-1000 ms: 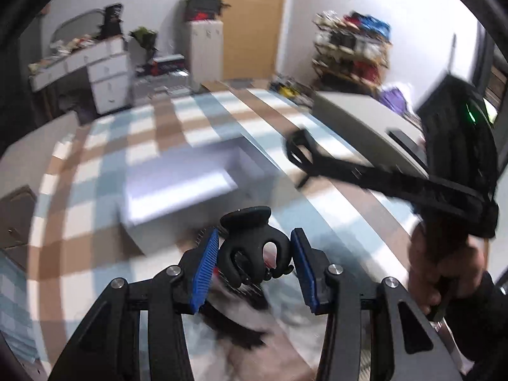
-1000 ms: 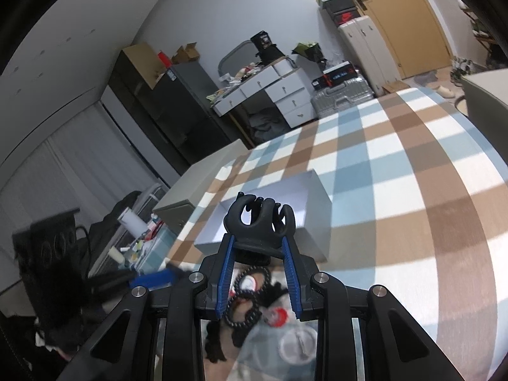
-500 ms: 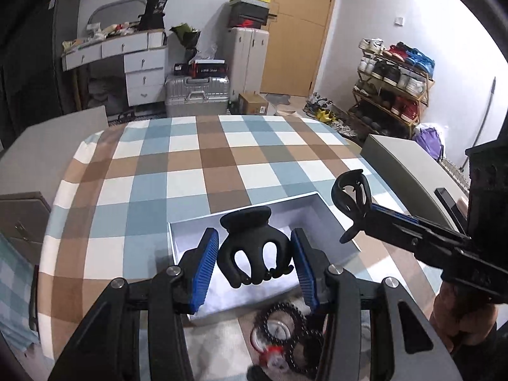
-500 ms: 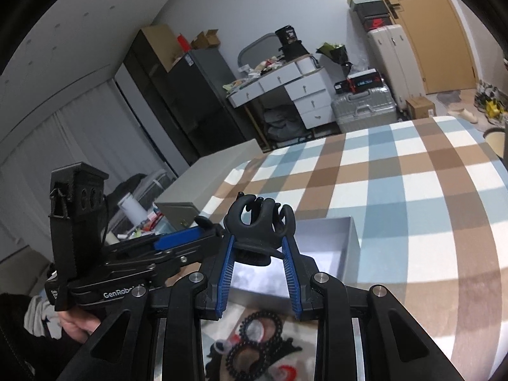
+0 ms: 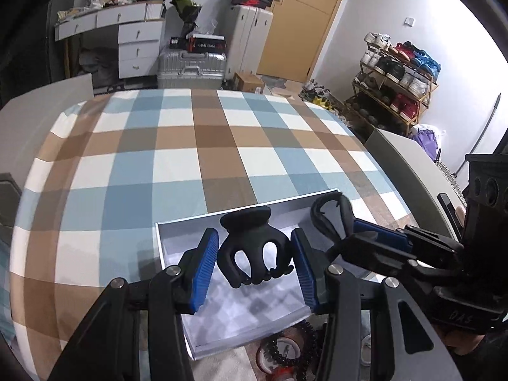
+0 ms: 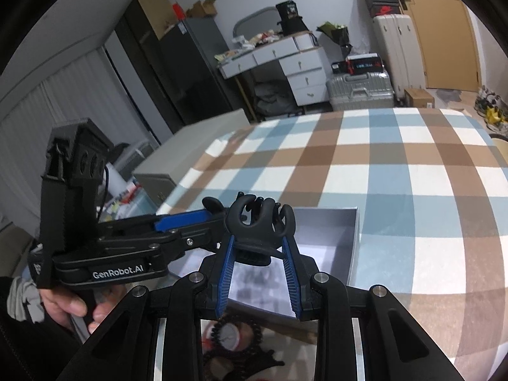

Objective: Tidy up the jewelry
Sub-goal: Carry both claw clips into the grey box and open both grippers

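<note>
My left gripper (image 5: 255, 262) is shut on a black claw hair clip (image 5: 254, 254) and holds it over the open grey box (image 5: 177, 238) on the checked tablecloth. My right gripper (image 6: 258, 250) is shut on a second black claw hair clip (image 6: 258, 222), also above the box (image 6: 354, 247). In the left wrist view the right gripper (image 5: 336, 222) reaches in from the right with its clip over the box's right side. In the right wrist view the left gripper (image 6: 209, 212) comes in from the left, close beside the right one.
Black bead bracelets (image 5: 285, 349) and a small round red and white item lie on a light cloth in front of the box, also in the right wrist view (image 6: 235, 336). Grey blocks flank the table (image 5: 409, 158). The checked table (image 5: 197, 146) stretches far behind the box.
Both grippers have moved forward over the box with their clips still held. The right gripper has come closer to the left one.
</note>
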A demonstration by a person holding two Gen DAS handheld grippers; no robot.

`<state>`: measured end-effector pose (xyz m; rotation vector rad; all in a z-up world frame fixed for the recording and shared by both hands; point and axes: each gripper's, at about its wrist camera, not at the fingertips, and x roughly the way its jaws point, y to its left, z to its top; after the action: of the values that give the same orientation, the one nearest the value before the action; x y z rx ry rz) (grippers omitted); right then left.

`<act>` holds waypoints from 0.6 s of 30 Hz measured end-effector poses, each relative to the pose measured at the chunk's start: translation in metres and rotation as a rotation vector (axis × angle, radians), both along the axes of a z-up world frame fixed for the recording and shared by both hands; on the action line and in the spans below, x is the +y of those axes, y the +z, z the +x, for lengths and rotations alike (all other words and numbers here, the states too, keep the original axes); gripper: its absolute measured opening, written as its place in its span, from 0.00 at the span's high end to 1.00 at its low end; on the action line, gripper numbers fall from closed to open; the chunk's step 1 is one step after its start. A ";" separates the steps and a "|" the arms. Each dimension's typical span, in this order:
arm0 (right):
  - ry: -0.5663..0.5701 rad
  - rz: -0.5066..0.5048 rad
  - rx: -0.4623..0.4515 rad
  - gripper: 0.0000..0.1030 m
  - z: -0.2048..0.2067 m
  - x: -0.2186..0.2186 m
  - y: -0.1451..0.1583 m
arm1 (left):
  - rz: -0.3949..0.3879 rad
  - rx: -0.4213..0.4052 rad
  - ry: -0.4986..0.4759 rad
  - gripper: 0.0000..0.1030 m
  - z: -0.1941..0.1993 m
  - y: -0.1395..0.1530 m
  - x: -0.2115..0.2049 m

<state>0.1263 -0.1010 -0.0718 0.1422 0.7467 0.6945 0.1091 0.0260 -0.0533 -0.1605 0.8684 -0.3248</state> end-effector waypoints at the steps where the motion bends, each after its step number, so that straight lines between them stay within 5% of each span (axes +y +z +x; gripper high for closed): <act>1: -0.003 -0.016 0.002 0.72 0.001 0.002 -0.002 | -0.004 0.008 -0.003 0.60 0.001 -0.001 0.000; 15: -0.032 -0.036 0.057 0.68 0.018 0.006 -0.014 | -0.047 0.049 -0.044 0.60 0.010 -0.009 0.002; 18: -0.031 0.013 0.071 0.64 0.018 0.001 -0.013 | -0.034 0.044 -0.053 0.47 0.009 -0.007 0.000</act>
<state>0.1440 -0.1000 -0.0851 0.1904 0.8061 0.6676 0.1183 0.0260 -0.0600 -0.1766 0.9126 -0.3872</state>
